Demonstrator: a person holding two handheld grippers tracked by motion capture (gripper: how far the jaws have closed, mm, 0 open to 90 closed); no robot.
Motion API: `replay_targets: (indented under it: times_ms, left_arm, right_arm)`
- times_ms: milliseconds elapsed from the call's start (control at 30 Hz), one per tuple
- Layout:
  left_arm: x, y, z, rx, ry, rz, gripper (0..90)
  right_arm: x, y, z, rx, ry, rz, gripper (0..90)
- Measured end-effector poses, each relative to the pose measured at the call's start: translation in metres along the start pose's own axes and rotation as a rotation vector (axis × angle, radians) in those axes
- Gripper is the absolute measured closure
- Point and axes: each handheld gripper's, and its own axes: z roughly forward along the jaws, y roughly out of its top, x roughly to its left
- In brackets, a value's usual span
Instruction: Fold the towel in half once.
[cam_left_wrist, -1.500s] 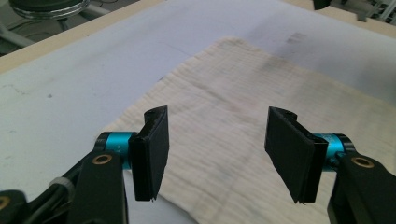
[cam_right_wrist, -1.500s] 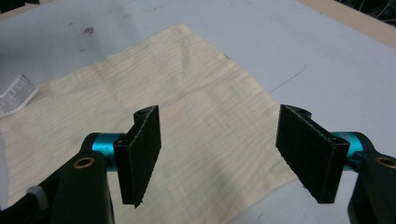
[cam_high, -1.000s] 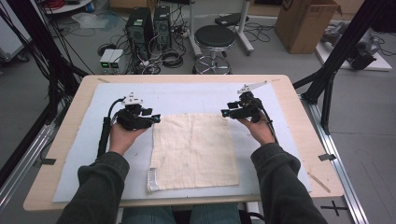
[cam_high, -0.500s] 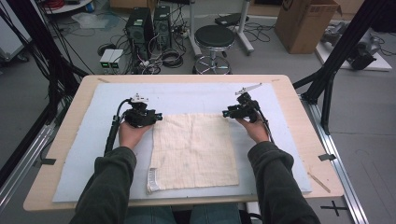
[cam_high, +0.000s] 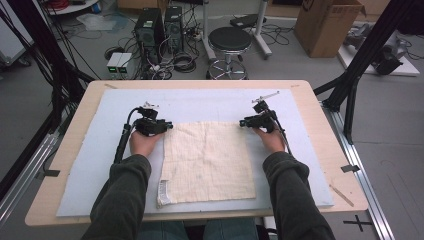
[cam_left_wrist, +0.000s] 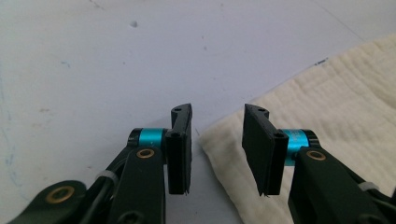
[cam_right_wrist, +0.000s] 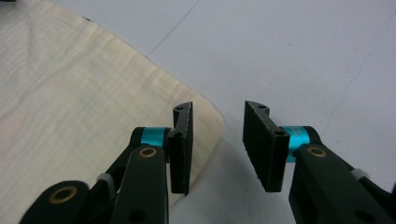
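I've dropped both tongs onto the cloth (cam_high: 207, 161)'s far corners. Left tongs (cam_left_wrist: 217, 149) and right tongs (cam_right_wrist: 217, 147) have been closing, half-open, gripping nothing; pinch next.

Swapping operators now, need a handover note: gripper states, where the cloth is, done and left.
Left gripper: jaws open, just been closing, straddling the cream cloth's far left corner, not pinching it.
Right gripper: open, also just been closing, astride the far right corner; pads not on the fabric.
Cloth: spread flat on the pale blue mat, label tag at its near left corner.
Done: both grippers placed at the far corners.
Left: probably close on both corners, then lift or fold.
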Motion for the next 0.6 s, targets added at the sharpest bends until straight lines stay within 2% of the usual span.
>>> replay_targets:
  times_ms: [67, 167, 267, 367, 400, 500, 600]
  left_arm:
    - [-0.0012, -0.0009, 0.0018, 0.003, -0.006, 0.004, 65.7]
    - [-0.0039, -0.0011, 0.0033, 0.007, 0.007, 0.011, 68.8]
    - [-0.0059, -0.0014, 0.0034, 0.009, 0.004, 0.02, 72.8]
    - [-0.008, -0.0016, 0.0035, 0.017, -0.005, 0.039, 81.9]
    - [-0.0088, -0.0016, 0.0038, 0.012, -0.01, 0.03, 83.3]
    - [-0.009, -0.0012, 0.0023, 0.015, -0.017, 0.042, 84.8]
    - [-0.0089, 0.0007, -0.0015, -0.009, -0.027, 0.045, 85.4]
  right_arm:
    - [0.0004, -0.0005, 0.0016, 0.014, -0.003, 0.002, 63.9]
    - [0.0028, -0.0003, 0.0056, 0.03, -0.004, -0.017, 66.5]
    - [0.0043, -0.0001, 0.0067, 0.034, -0.024, -0.016, 73.1]
    - [0.0058, 0.0003, 0.0067, 0.043, -0.021, -0.023, 82.3]
    - [0.0067, 0.0004, 0.007, 0.046, -0.01, -0.03, 84.0]
    - [0.0089, 0.0017, 0.0057, 0.052, -0.023, -0.045, 86.0]
    - [0.0094, 0.0032, 0.0006, 0.035, -0.017, -0.051, 86.4]
